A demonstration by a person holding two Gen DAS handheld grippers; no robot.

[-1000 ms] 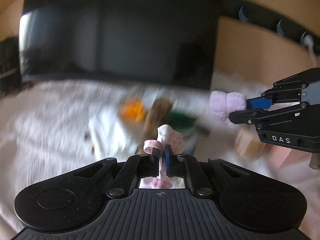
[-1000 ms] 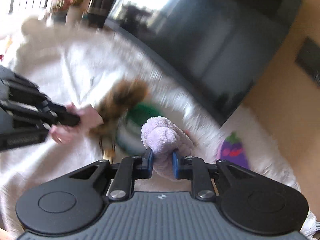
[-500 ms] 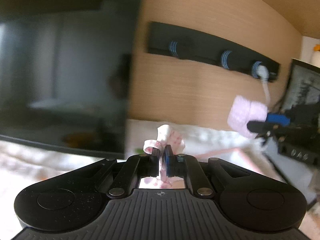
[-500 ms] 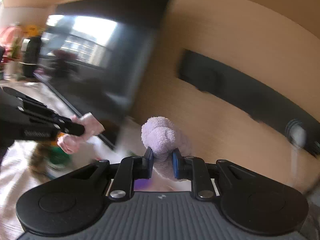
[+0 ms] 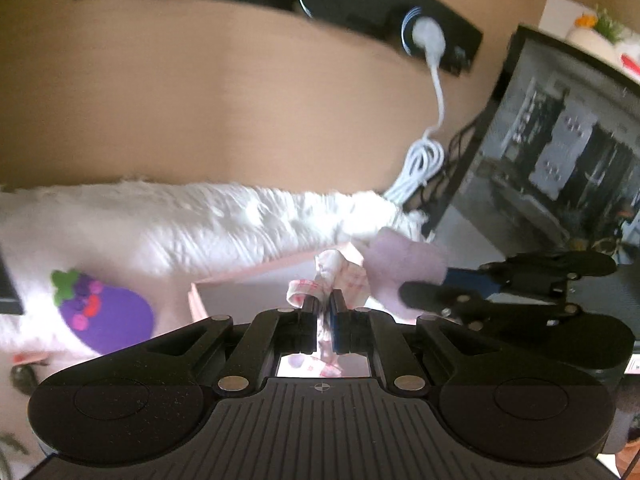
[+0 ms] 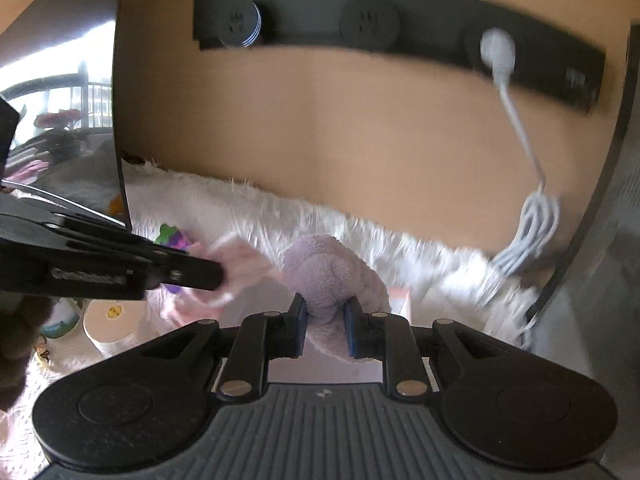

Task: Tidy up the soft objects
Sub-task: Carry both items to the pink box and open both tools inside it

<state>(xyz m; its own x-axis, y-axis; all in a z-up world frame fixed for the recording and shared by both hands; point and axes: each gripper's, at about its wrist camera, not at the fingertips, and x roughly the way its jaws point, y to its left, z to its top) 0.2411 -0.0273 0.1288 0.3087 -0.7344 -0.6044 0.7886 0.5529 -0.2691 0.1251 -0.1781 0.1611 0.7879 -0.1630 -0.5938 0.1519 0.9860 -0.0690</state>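
My left gripper is shut on a crumpled pink patterned cloth; this cloth also shows blurred in the right wrist view. My right gripper is shut on a fluffy lilac cloth, also visible in the left wrist view. Both are held side by side above a pink box on the white furry cover. A purple eggplant plush lies to the left on the cover.
A wooden wall with a black socket strip stands behind. A white plug and coiled cable hang at the right. A dark monitor stands right, another screen left. A white roll sits lower left.
Both grippers have swung right and come down from the toy pile toward the pink box, still holding their cloths. The eggplant plush and the cable have come into view.
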